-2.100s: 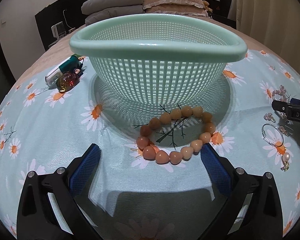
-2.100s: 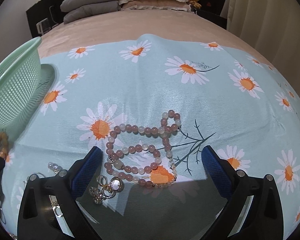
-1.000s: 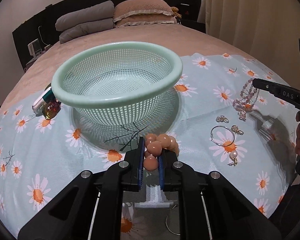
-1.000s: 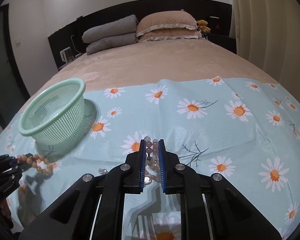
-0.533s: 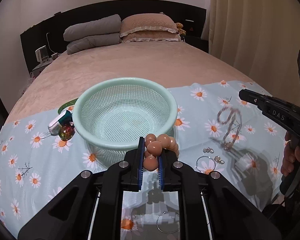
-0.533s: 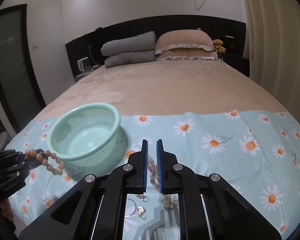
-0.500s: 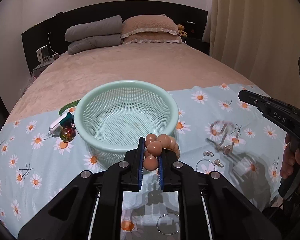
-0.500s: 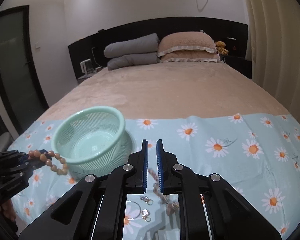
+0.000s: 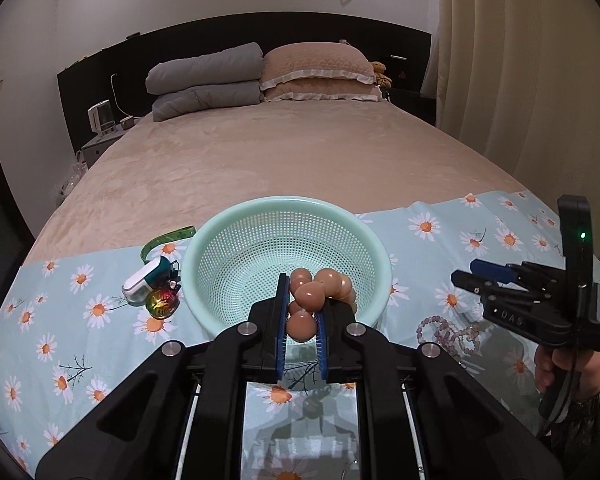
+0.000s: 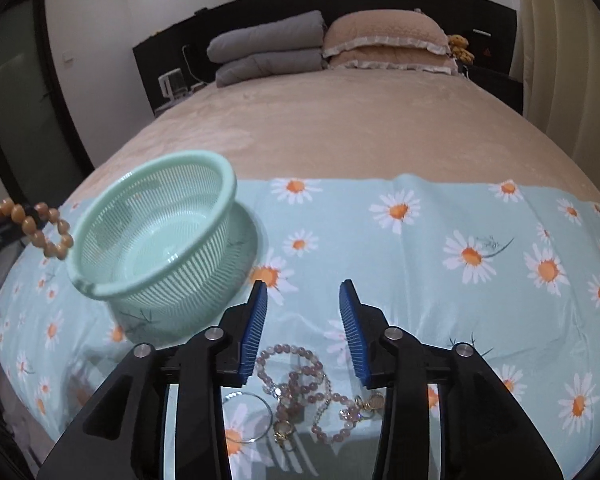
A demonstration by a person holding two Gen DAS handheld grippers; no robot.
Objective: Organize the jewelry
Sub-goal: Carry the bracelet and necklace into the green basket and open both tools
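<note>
Left gripper (image 9: 301, 314) pinches the orange bead bracelet (image 9: 314, 292) tight, dangling just ahead over the mint basket's (image 9: 236, 228) near rim. Right gripper (image 10: 303, 312) gapes wide; the pink bead necklace (image 10: 296, 380) lies below, apparently loose on the daisy cloth (image 10: 460, 220).

- This is a bedroom in a home: a wide bed (image 9: 300, 160) under a beige plush cover fills the middle of both views.
- At the top centre, a beige frilled pillow (image 9: 316, 66) lies beside folded grey quilts (image 9: 206, 80), against a dark headboard (image 9: 100, 64).
- A small stuffed toy (image 10: 460, 46) sits at the pillow's right end.
- At upper left, a nightstand (image 9: 100, 146) carries a small white appliance (image 9: 101, 117).
- Cream curtains (image 9: 520, 60) hang along the right edge.
- A daisy-print cloth (image 10: 440, 248) covers the bed's near end.
</note>
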